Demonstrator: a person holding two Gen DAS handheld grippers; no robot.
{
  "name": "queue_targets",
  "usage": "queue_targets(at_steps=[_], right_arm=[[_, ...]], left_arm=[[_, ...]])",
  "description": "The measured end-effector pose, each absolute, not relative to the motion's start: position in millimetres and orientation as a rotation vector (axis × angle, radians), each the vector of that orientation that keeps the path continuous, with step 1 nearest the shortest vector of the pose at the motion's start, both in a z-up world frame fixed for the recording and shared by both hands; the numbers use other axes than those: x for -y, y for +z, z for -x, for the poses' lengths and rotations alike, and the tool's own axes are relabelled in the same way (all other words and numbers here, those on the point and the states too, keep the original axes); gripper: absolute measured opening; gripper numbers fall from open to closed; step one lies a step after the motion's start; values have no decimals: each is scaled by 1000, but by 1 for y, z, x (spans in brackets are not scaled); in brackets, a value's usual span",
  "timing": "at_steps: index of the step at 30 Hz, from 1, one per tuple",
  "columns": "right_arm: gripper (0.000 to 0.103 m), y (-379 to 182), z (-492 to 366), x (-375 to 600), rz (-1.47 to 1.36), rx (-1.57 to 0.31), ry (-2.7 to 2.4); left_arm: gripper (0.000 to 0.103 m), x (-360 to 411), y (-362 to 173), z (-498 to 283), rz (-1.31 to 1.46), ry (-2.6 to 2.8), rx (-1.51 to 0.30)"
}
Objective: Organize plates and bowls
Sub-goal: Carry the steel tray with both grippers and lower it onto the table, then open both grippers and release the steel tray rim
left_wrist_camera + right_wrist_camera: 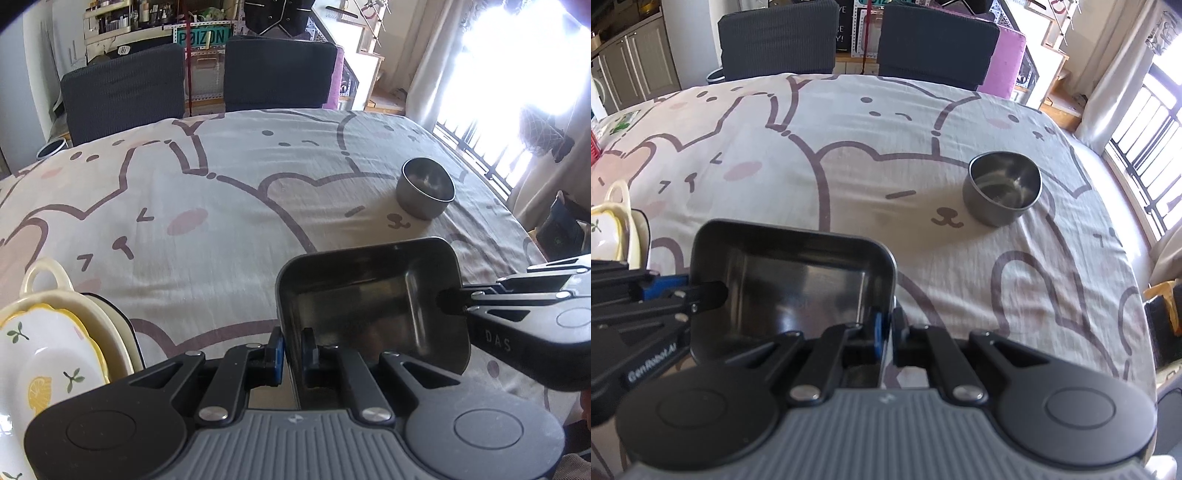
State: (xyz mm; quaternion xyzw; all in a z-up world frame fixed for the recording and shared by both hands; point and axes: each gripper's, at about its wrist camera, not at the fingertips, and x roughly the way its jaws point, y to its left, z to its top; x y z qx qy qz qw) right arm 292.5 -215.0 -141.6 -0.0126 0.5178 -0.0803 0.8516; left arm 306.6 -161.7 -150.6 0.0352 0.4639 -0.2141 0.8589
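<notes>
Both grippers clamp one dark rectangular metal tray (369, 306), which looks lifted a little off the tablecloth (221, 229). The left gripper (291, 350) is nearly closed, pinching the tray's left wall, one blue pad outside and one inside. The right gripper (886, 328) is likewise nearly closed, pinching the opposite, right wall. The tray's long axis runs left-right between the two grips. The dish stack (55, 332) lies to the left, just beside the tray and closest to the left gripper: a lemon-print plate on top, a cream handled dish beneath, and a dark edge under that, possibly another tray; I cannot tell the full count. My judgement: the tray probably goes leftward to that stack, so the left hand leads. One round steel bowl (1003, 188) stands upright, well apart, ahead and to the right, nearer the right gripper. Count: one tray held, one steel bowl, one stack, two chairs (849, 37) beyond the table.
</notes>
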Motion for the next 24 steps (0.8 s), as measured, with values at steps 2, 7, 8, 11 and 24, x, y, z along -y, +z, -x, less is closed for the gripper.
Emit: queue_targets(at_steps=[2,7,8,11,24], right_arm=[[6,-140,-292,215,32,-1095,-166],[7,-144,-291,213,57,-1131,-156],[7,-146,-291,212,63,-1139,-155],[8,-148,-291,211,72,-1151,-152],[8,-164,-298,229,5,-1197,-148]], left_arm=[[9,161,-151,-308,-69,-450,-980],[9,167,-156,-308,-105,-443,-985],[9,168,-156,-308,-104,-441,-985],[9,164,-159,-311,-76,-431,-1007],[18,161,-164,-312,-91,-431,-1039]])
